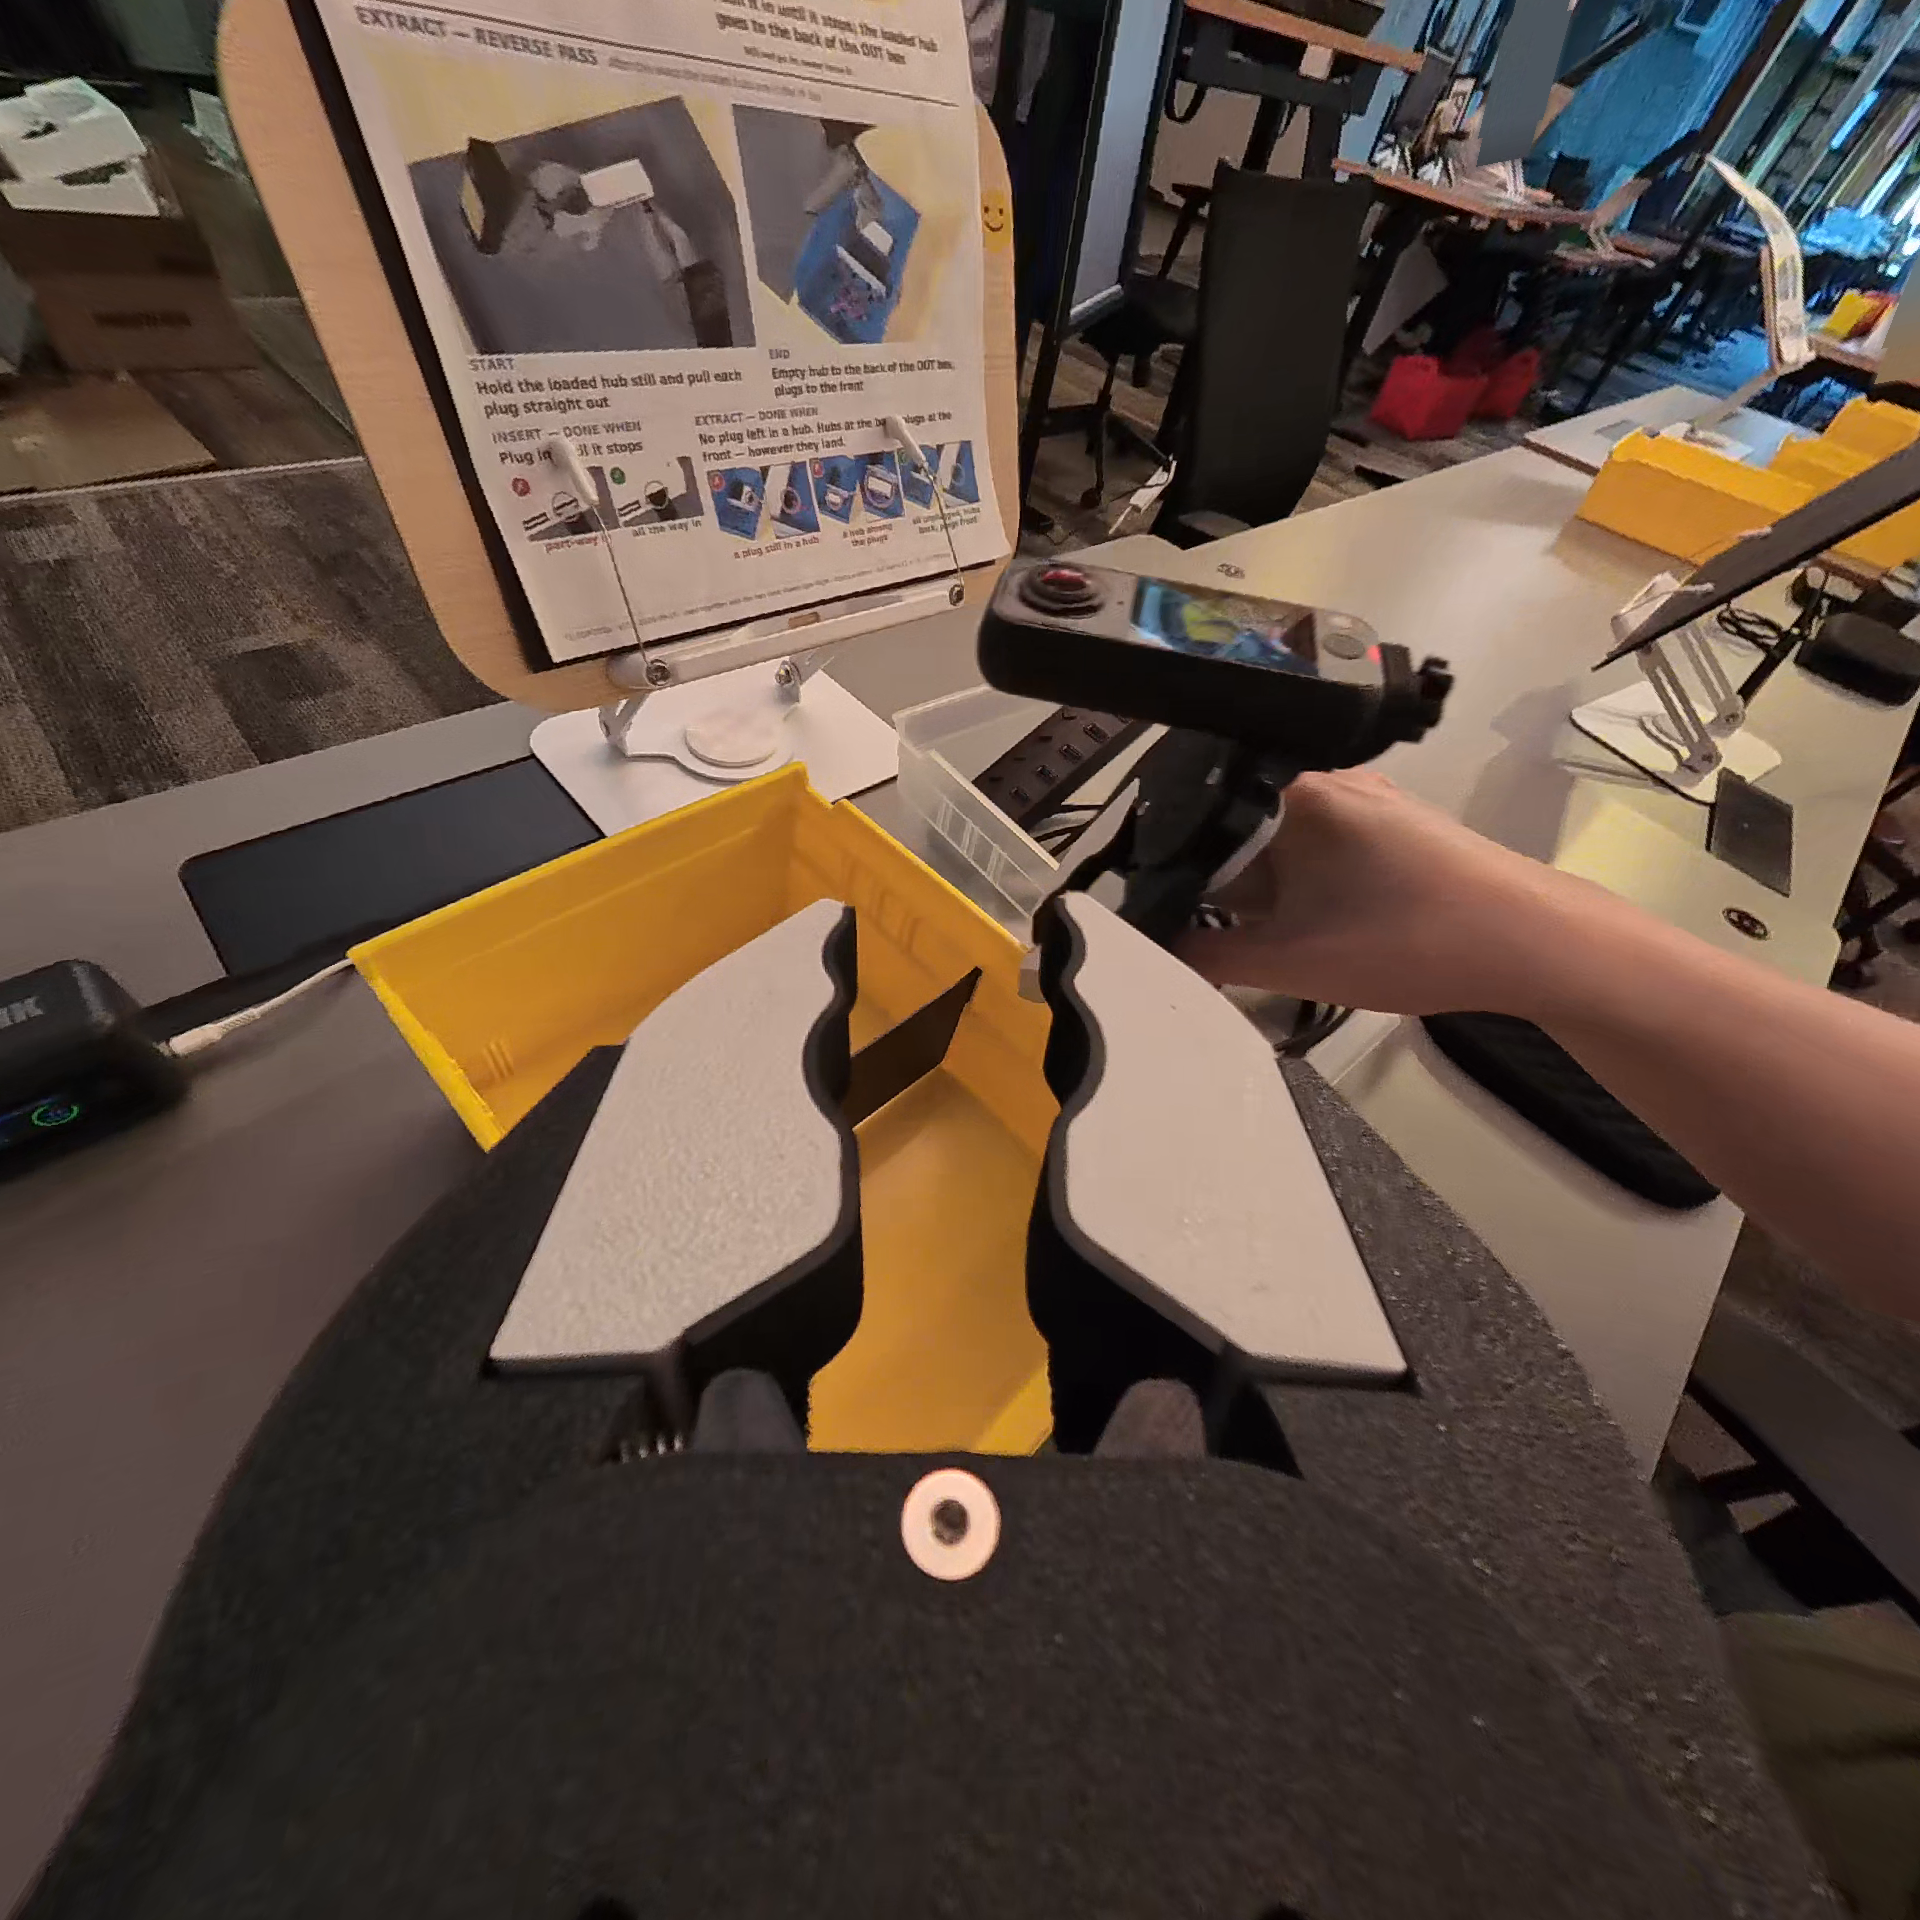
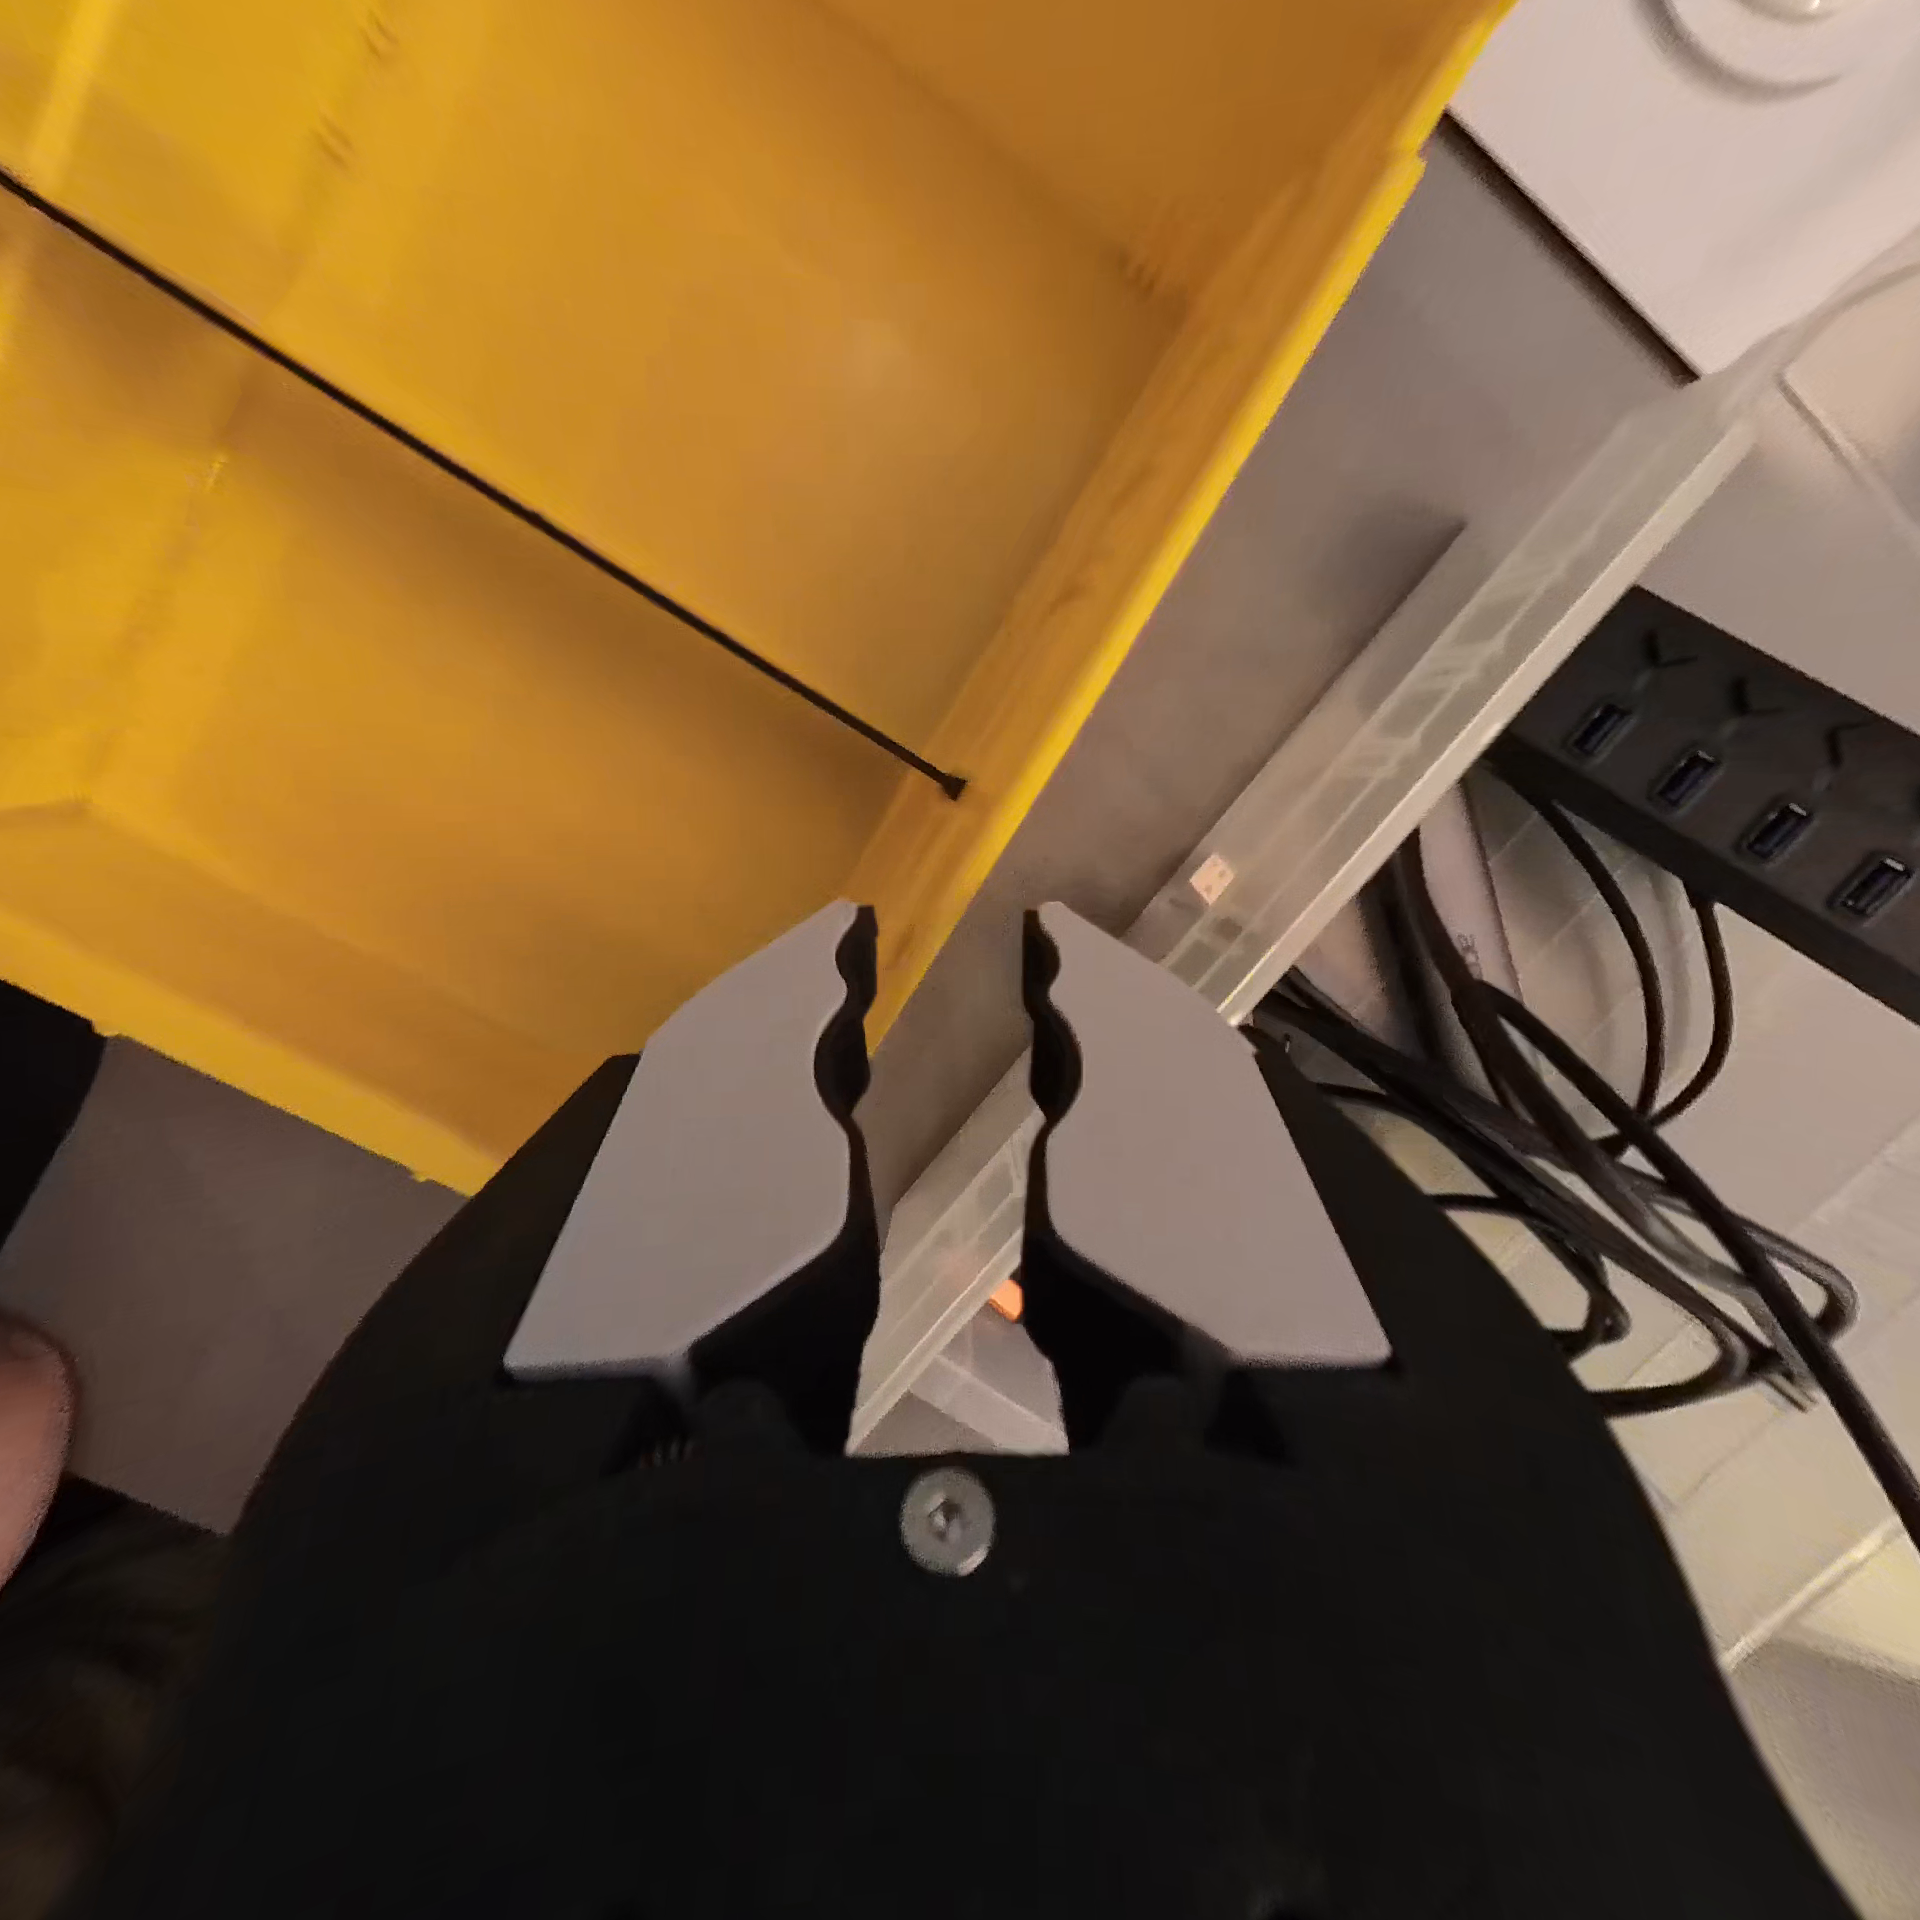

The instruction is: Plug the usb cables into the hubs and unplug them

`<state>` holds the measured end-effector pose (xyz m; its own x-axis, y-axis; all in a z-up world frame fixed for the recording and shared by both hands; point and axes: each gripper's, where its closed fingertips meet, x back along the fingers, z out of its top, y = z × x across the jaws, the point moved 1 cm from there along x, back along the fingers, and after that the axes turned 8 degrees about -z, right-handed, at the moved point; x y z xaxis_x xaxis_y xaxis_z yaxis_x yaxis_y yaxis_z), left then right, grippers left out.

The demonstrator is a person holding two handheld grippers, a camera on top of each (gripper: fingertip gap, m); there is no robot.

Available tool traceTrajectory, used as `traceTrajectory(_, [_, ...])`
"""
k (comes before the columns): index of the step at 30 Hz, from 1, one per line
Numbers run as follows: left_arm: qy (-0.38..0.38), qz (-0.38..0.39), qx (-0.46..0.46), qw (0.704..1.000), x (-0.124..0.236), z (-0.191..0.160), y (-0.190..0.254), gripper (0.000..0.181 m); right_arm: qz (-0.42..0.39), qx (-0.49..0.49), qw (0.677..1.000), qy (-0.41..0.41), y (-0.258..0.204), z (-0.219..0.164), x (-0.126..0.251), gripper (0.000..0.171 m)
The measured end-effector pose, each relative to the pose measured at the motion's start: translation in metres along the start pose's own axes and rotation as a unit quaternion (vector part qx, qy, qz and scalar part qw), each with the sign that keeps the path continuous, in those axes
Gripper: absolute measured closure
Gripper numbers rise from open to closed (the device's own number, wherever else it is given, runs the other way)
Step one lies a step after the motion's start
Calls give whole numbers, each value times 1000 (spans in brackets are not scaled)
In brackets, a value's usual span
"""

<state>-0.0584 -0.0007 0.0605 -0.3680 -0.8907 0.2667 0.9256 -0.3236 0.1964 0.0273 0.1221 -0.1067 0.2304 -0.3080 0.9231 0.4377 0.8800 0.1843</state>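
A yellow bin with a thin black divider stands on the grey table; it looks empty in both views. My left gripper is open and empty, held above the bin's front. To the bin's right a clear plastic tray holds a black USB hub with a row of ports and a bundle of black cables. My right gripper is open and empty, above the gap between the bin's right wall and the clear tray. In the left wrist view a hand holds that other gripper.
An instruction sheet on a white stand stands behind the bin. A black mat lies at the left, with a black charger and a white cable beside it. More yellow bins sit on the far table at right.
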Motion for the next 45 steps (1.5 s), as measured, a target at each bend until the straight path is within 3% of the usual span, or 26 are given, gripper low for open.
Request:
traceTrajectory(4, [-2, 8, -11, 1000, 0, 2, 4, 148, 67, -60, 995, -36, -13, -3, -15, 143])
traceTrajectory(6, [0, 8, -10, 1000, 0, 3, 4, 148, 96, -91, 989, -71, -25, -7, -25, 135])
traceTrajectory(11, [-3, -13, -6, 1000, -2, 2, 9, 150, 51, -82, 990, -107, -26, -18, -49, 151])
traceTrajectory(18, [-13, 14, -24, 1000, -2, 2, 10, 153, -14, -86, 988, -131, -22, -15, -53, 152])
traceTrajectory(21, [-15, 27, -26, 999, -2, 3, 9, 154, 90, -148, 977, -121, -42, -4, -50, 165])
traceTrajectory(27, [-17, 38, -27, 999, 2, 2, 11, 155, 106, -147, 975, -130, -40, 1, -44, 165])
traceTrajectory(32, [5, 40, -15, 999, 12, 10, 22, 151, 133, -134, 971, -147, -23, 2, -8, 166])
traceTrajectory(36, [62, 13, 0, 998, 26, 28, 49, 127, 152, -125, 974, -110, 13, 13, 51, 166])
traceTrajectory(38, [99, 15, -22, 995, 38, 39, 64, 124, 157, -132, 974, -99, 44, 8, 83, 166])
traceTrajectory(42, [138, -5, -42, 990, 43, 50, 91, 130, 152, -158, 973, -72, 127, -29, 132, 166])
traceTrajectory(45, [92, -4, -37, 995, 16, 43, 87, 129, 147, -187, 970, -39, 192, -74, 153, 166])
